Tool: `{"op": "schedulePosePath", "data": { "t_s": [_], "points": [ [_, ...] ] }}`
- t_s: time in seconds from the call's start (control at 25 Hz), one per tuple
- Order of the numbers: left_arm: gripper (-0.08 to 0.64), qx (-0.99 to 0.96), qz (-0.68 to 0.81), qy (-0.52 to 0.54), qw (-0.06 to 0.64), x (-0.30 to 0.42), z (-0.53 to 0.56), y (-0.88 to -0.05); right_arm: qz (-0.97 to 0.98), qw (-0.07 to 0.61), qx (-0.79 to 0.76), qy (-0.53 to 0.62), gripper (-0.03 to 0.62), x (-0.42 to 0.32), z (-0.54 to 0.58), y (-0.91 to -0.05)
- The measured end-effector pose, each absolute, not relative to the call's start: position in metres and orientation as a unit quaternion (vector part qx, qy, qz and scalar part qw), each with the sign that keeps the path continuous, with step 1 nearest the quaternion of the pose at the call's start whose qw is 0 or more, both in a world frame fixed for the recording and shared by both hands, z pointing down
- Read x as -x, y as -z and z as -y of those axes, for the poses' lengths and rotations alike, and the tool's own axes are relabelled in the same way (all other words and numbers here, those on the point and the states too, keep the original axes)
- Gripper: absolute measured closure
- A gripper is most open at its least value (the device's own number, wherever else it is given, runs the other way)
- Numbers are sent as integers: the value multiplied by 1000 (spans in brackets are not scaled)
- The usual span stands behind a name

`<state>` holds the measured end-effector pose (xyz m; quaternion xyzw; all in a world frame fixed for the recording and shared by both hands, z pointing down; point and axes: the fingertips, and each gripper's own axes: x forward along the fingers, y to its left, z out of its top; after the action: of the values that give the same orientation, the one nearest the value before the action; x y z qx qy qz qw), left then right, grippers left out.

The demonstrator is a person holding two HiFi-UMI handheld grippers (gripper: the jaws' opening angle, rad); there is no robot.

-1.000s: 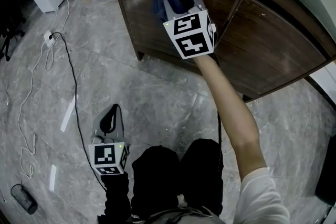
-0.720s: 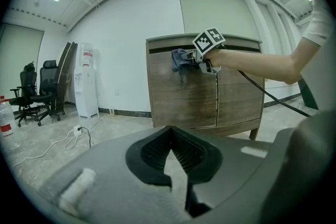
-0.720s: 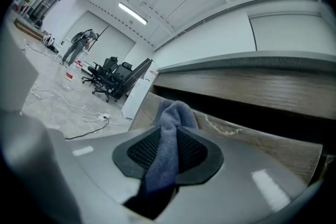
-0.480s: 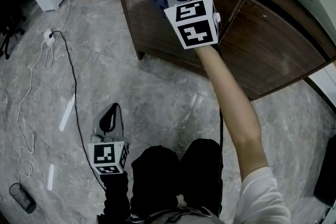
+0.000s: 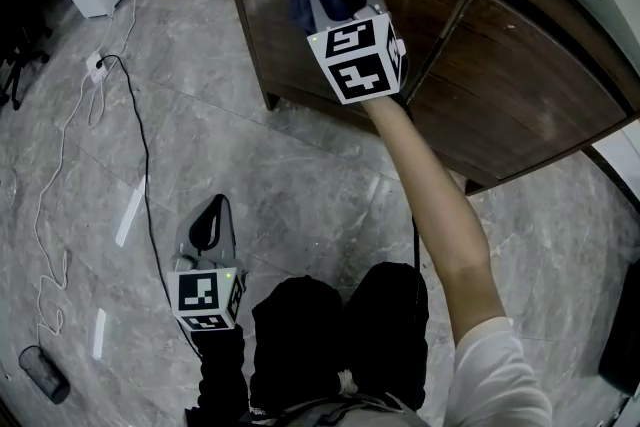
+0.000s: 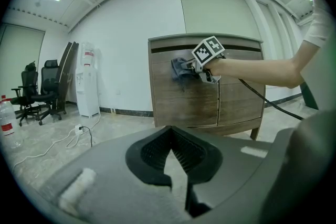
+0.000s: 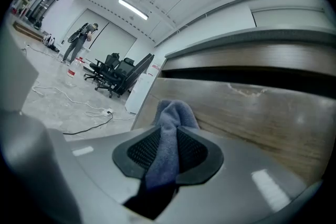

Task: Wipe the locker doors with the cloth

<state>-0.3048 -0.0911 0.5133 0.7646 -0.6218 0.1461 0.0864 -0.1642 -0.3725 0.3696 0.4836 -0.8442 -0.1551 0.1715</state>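
Jaws of right gripper [image 7: 168, 150] pinch the blue cloth [image 7: 172, 113]; a fold bulges past the tips against the left locker door [image 7: 247, 113]. The head view places the contact high on that door, near its left edge, and the right door [image 5: 520, 85] is apart from the cloth. Jaws of left gripper [image 6: 169, 152] are pressed together with nothing between, held low over the grey floor [image 5: 300, 175] beside the person's legs [image 5: 340, 335]. Only the left gripper view shows both doors upright side by side, with a white water dispenser [image 6: 87, 81] and office chairs [image 6: 39, 89] further left.
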Motion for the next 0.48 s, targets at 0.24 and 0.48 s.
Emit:
{"op": "schedulePosePath", "data": {
  "t_s": [0.24,0.48],
  "points": [
    [560,-764,620,-150,93,306,91,-517,852,201,-469,121,494,171,374,-428],
    [560,-765,619,-154,89,307,93,-519,854,225,-453,123,494,177,375,-467]
  ]
}}
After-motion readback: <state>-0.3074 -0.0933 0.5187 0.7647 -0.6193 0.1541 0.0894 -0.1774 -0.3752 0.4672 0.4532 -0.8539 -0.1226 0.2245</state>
